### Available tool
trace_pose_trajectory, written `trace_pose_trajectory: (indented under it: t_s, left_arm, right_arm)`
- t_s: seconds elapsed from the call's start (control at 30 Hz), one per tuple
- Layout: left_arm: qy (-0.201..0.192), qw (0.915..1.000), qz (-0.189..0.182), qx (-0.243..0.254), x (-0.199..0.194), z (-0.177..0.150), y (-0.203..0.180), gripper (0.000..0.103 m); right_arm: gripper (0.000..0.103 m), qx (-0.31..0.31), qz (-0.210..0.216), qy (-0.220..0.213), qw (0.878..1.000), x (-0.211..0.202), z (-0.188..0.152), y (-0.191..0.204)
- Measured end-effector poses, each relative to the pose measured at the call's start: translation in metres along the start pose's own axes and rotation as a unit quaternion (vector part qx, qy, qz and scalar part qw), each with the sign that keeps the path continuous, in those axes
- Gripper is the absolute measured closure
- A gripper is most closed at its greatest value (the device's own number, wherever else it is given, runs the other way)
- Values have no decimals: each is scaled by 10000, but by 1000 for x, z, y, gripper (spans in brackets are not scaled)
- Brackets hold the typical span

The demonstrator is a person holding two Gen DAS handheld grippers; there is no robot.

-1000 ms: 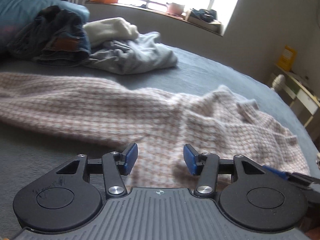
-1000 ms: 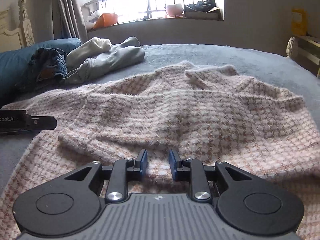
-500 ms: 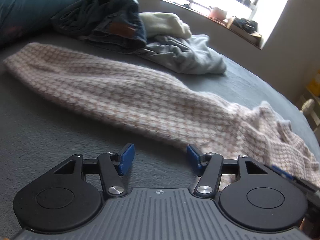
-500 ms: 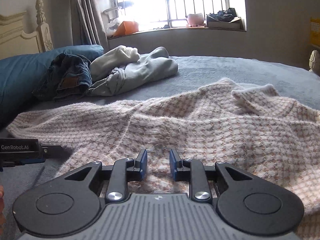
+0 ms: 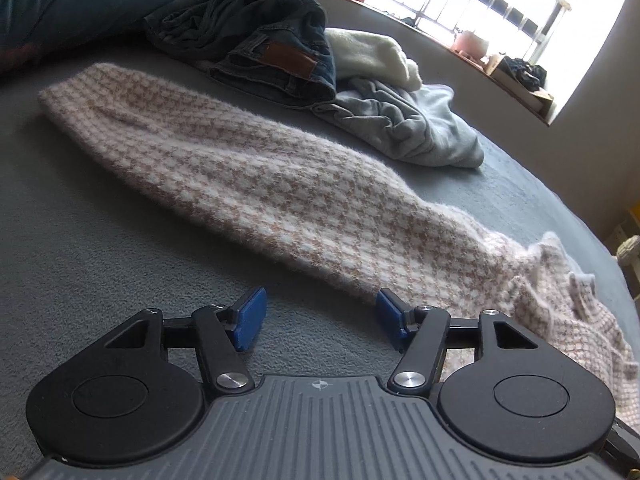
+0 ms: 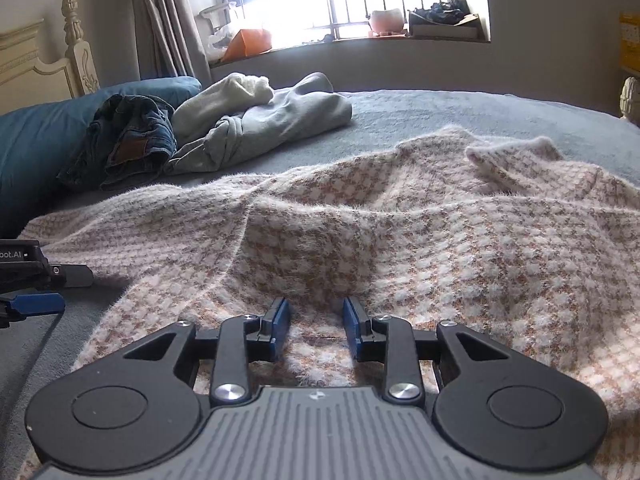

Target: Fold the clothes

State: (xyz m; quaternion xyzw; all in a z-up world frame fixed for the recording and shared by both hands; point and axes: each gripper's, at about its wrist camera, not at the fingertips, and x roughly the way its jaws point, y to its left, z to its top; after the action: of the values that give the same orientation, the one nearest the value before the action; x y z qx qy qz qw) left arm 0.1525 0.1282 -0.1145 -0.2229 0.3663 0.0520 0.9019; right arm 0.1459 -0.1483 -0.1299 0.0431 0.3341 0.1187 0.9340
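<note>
We are opening the left gripper [image 5: 318, 312] jaws over bare bed [image 5: 100, 240]; nothing sits between them. The right gripper [image 6: 316, 322] jaws are also opening, with sweater [image 6: 440, 240] fabric between the untouching pads. The sweater lies spread on the bed, sleeve [image 5: 240, 172] extended toward jeans [image 5: 260, 40].

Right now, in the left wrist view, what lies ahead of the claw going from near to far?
Left claw, jaws opening over bare grey bedspread → houndstooth sweater sleeve → jeans → windowsill.
</note>
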Motion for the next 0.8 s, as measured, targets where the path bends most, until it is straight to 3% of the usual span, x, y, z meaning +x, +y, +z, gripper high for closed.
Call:
trace_pose_trajectory:
  t_s: [0.27,0.43,0.8]
  left_arm:
    - [-461,9962,389,-629,-15,8,21,42]
    - [-589,9874,771,-1250,-9,20,49,41]
    - [-866,9646,1173,-2196,10,58,117,41]
  right_arm:
    - [71,6,-13,16,10000,0,0,0]
    - [71,2,-26,22,10000,-1,0,1]
    - [71,-6,-30,21,10000,-1,-1,1]
